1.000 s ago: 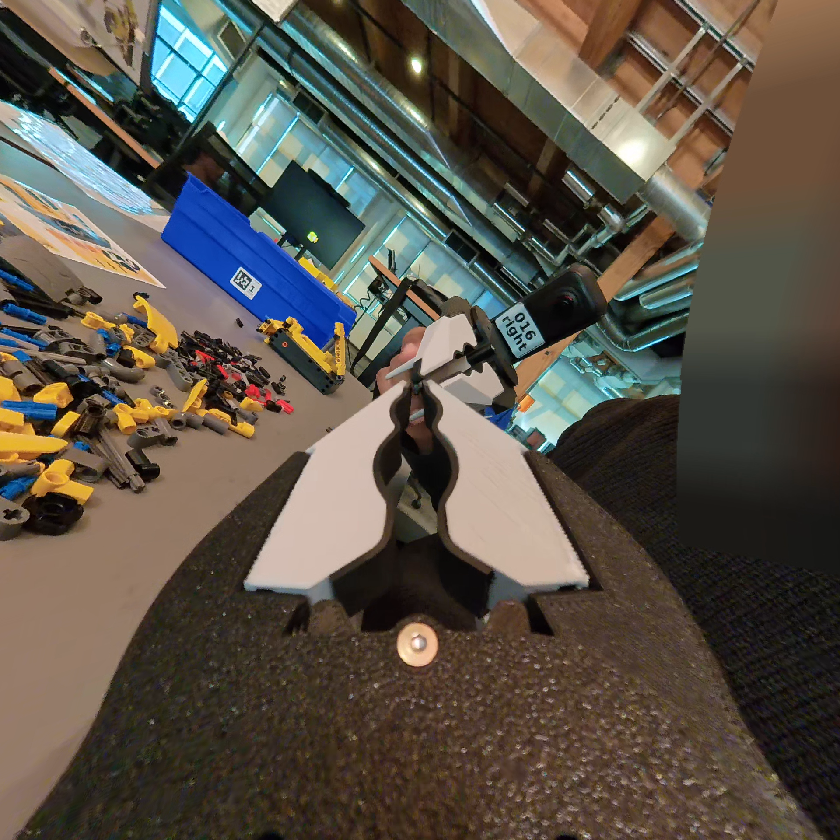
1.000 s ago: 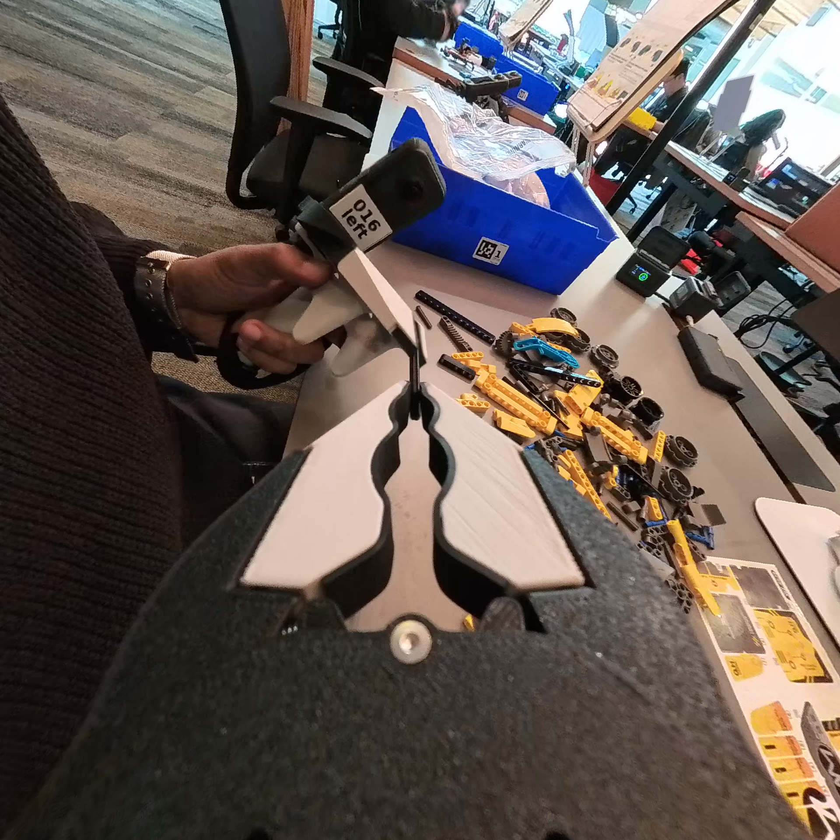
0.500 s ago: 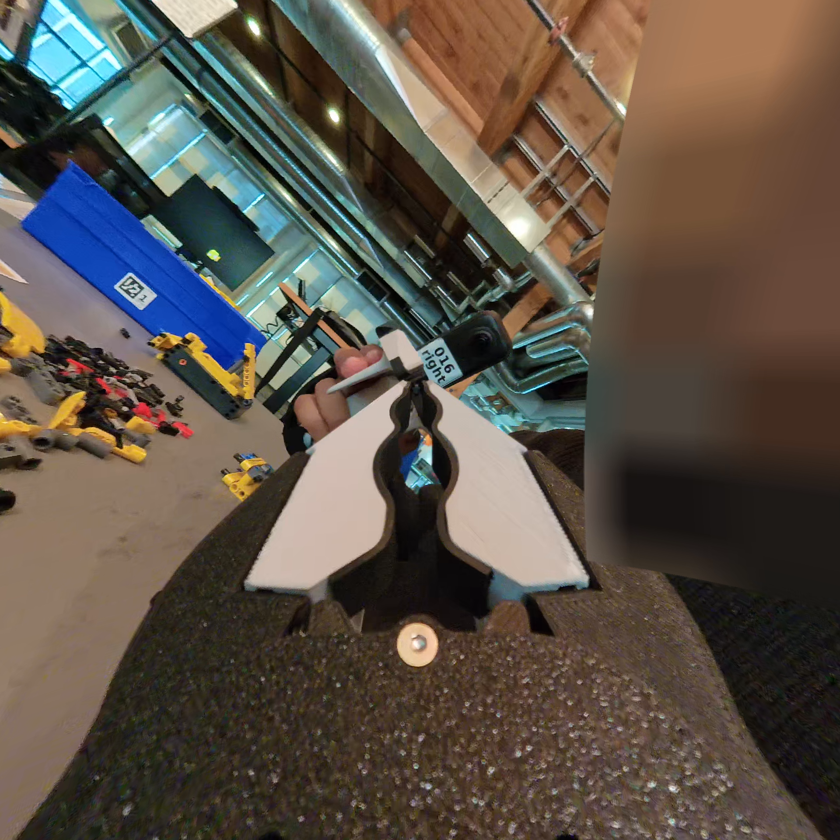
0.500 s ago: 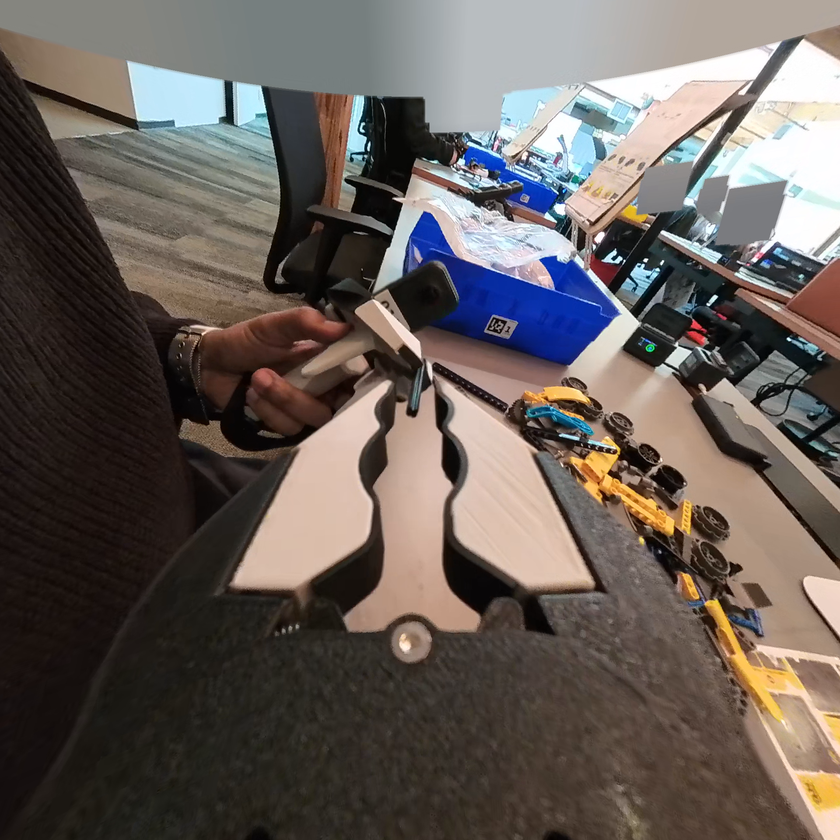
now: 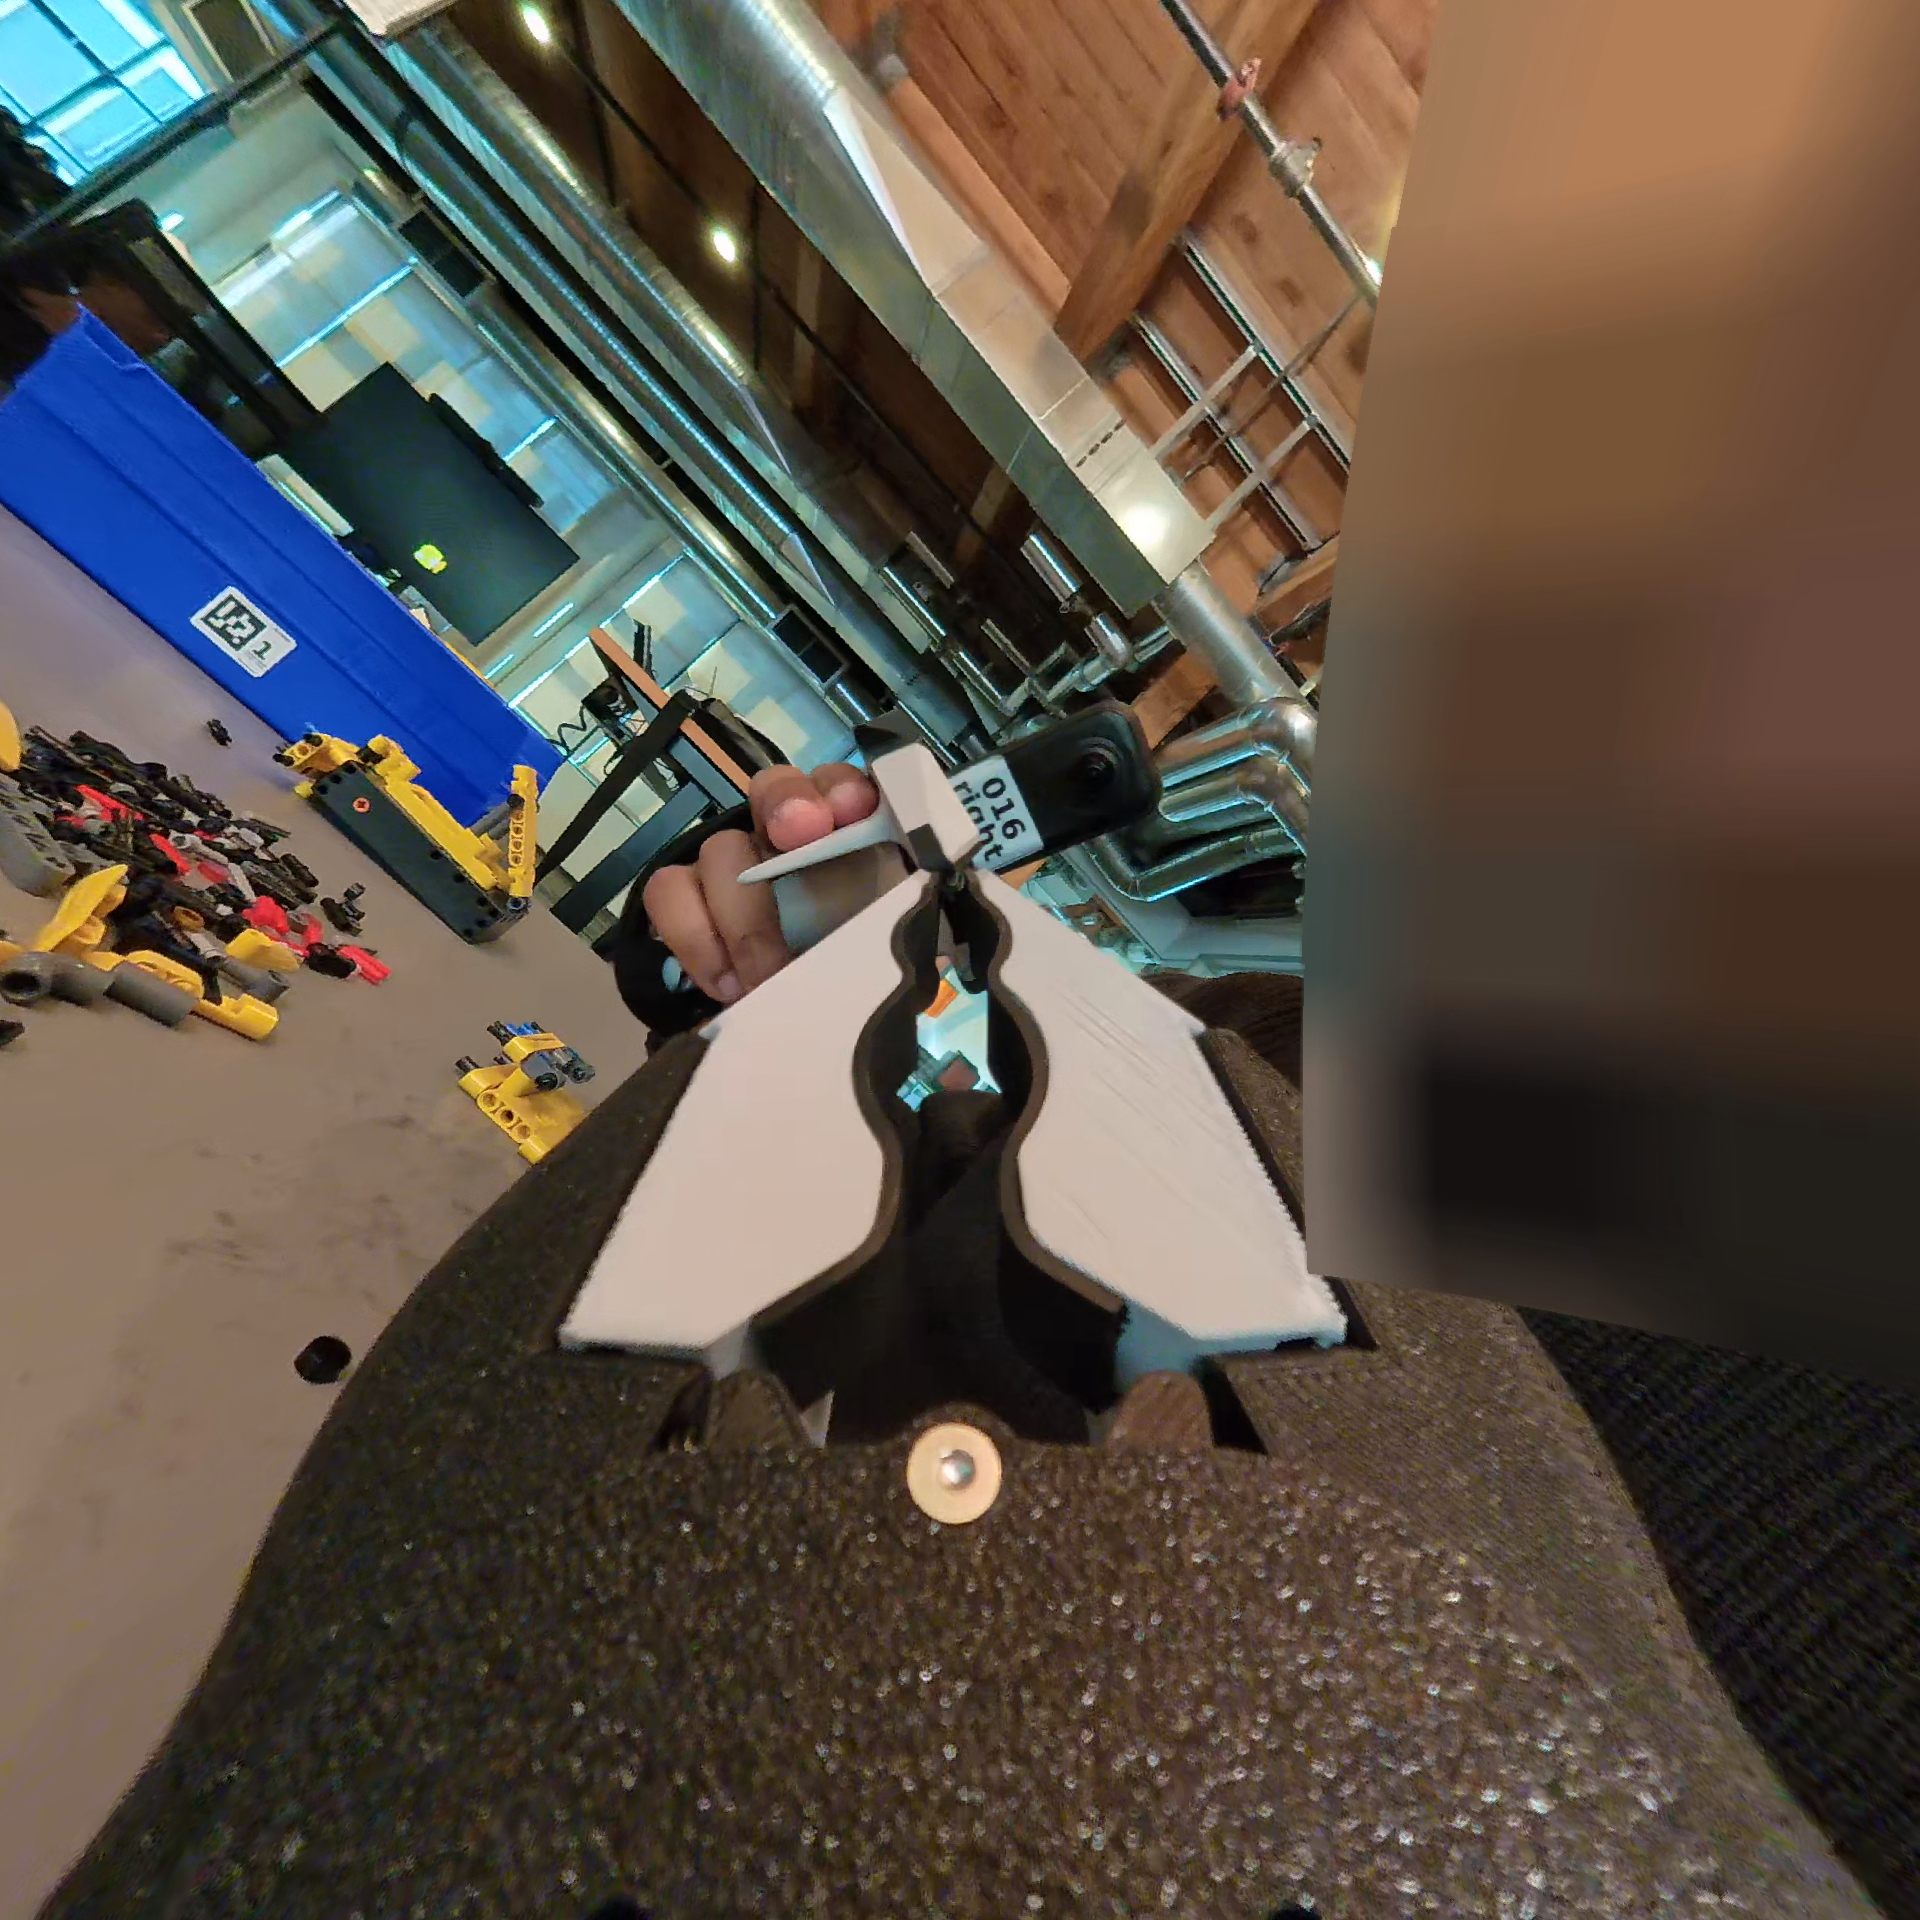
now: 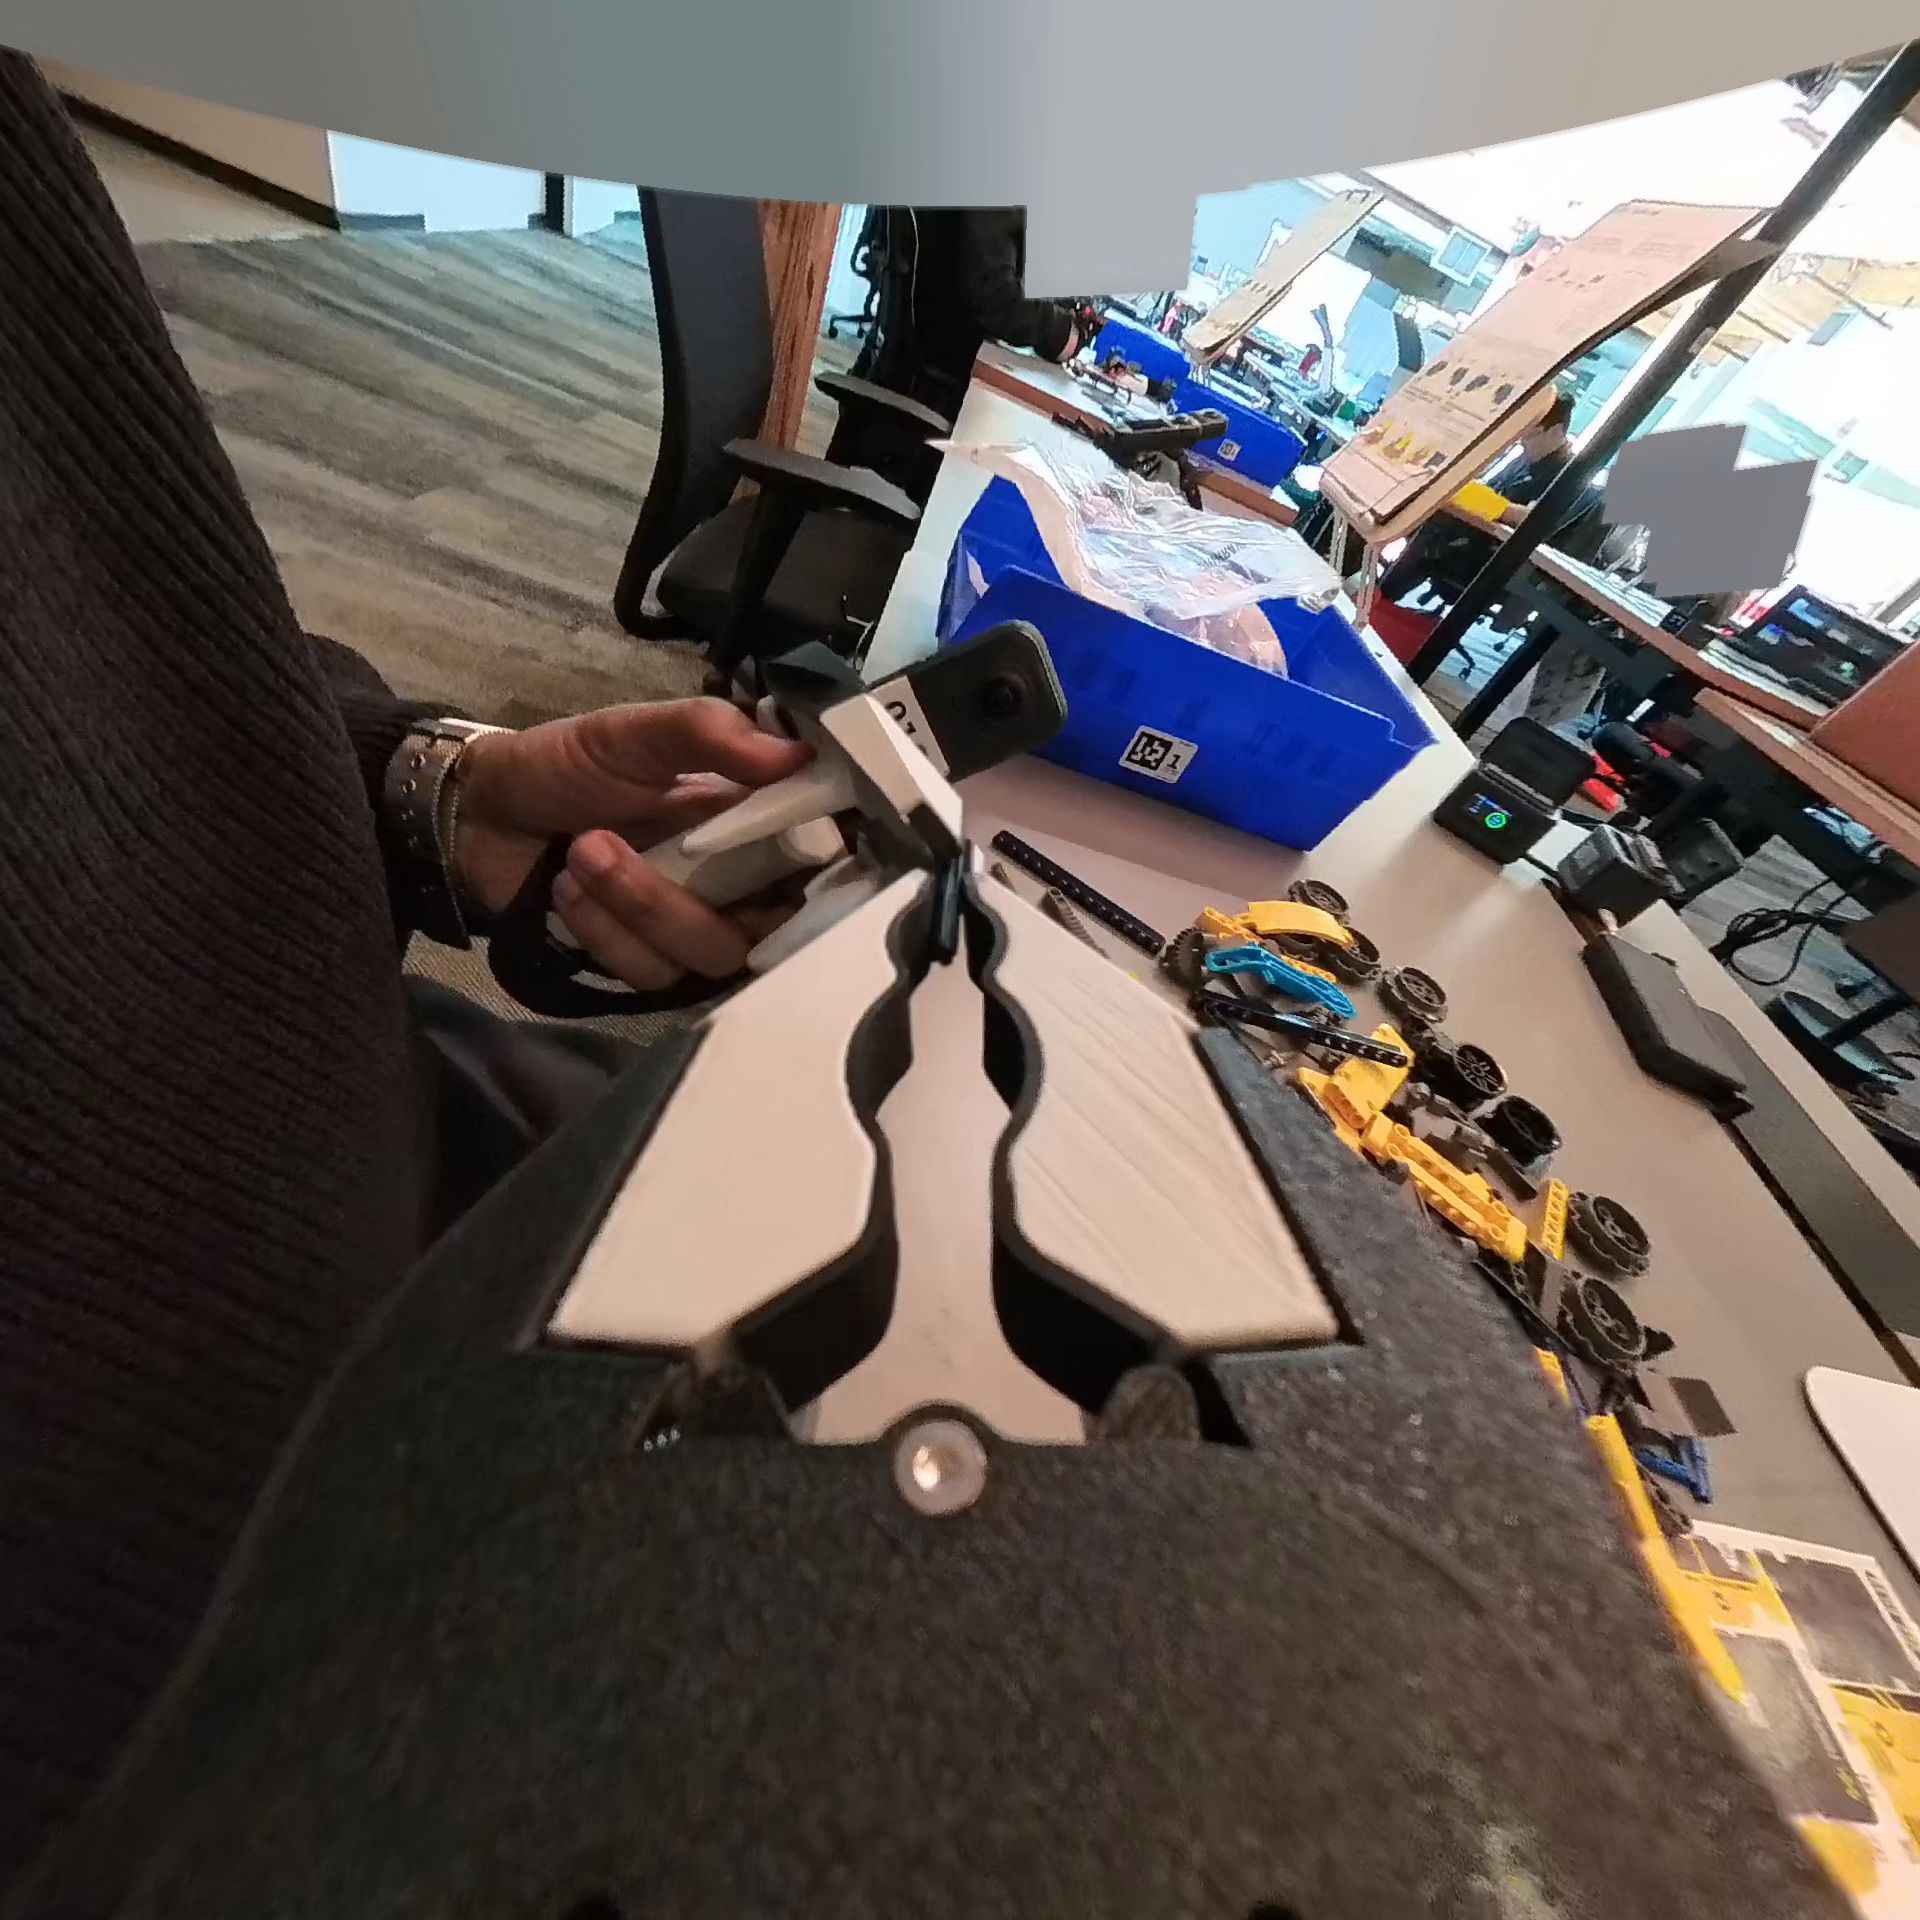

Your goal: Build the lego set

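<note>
both tools raised off the bench (image 6: pixel 1507 966) and tipped toward each other over the lap, tips nearly meeting, presumably to hand over or line up one small part in mid-air. right hand-held gripper (image 6: pixel 954 902) narrowed onto a short dark pin-like piece (image 6: pixel 948 906) pinched upright at the very tips. left hand-held gripper (image 5: pixel 954 902) nearly closed too, a thin dark bit at its tips; cannot tell whether gripped or merely beside. loose yellow, black and grey building parts (image 6: pixel 1444 1132) spread over the grey bench, well apart from both tools; small yellow sub-assembly (image 5: pixel 520 1086) alone nearer the edge. blue bin (image 6: pixel 1195 717) with crumpled clear plastic at the far bench side. printed instruction sheet (image 6: pixel 1766 1683) at the near right. open workshop: carpet, office chairs, exposed ducts and timber ceiling.
</note>
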Action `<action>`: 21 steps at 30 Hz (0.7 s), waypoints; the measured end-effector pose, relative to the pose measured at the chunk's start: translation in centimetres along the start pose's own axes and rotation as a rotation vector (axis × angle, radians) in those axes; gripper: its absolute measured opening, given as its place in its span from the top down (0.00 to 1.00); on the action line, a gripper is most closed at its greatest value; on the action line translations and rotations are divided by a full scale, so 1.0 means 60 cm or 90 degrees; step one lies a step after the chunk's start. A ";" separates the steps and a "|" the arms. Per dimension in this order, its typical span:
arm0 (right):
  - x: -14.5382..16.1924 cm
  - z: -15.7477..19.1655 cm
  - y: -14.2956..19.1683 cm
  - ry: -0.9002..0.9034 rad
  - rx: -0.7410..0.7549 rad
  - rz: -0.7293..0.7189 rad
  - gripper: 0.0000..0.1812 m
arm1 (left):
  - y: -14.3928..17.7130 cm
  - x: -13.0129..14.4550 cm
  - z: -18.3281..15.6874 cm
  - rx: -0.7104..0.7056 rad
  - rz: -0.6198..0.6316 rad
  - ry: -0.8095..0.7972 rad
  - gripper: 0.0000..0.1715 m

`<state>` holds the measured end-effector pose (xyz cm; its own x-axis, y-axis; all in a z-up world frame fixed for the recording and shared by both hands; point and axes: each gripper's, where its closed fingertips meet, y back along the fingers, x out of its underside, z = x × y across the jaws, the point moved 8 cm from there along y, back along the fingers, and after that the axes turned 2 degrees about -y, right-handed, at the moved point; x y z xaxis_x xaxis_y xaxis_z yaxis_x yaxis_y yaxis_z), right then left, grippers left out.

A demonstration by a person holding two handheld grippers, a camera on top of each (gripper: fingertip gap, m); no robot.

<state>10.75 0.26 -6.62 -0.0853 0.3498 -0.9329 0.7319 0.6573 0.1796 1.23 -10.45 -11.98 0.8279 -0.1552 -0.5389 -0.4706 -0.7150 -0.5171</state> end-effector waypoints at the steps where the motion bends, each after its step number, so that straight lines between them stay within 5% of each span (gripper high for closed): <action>1: 0.000 0.000 -0.001 0.007 0.002 0.006 0.97 | 0.001 0.000 0.000 -0.002 0.001 -0.002 0.98; 7: -0.003 0.001 -0.009 0.011 0.008 0.008 0.98 | 0.007 -0.004 -0.004 -0.009 -0.001 -0.007 0.98; 11: 0.003 -0.009 -0.017 -0.013 0.014 0.063 0.98 | 0.033 -0.015 0.004 -0.151 0.026 -0.088 0.89; 15: 0.026 -0.031 -0.024 -0.095 -0.006 0.185 0.98 | 0.071 -0.022 0.022 -0.422 0.114 -0.257 0.89; 21: 0.087 -0.029 -0.044 -0.181 -0.088 0.459 0.98 | 0.088 -0.027 0.022 -0.482 0.111 -0.298 0.95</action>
<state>7.21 1.51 -11.42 0.5684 0.5504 -0.6115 0.4479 0.4165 0.7912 -3.03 -13.06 -14.73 0.4776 -0.1286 -0.8691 -0.1142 -0.9899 0.0837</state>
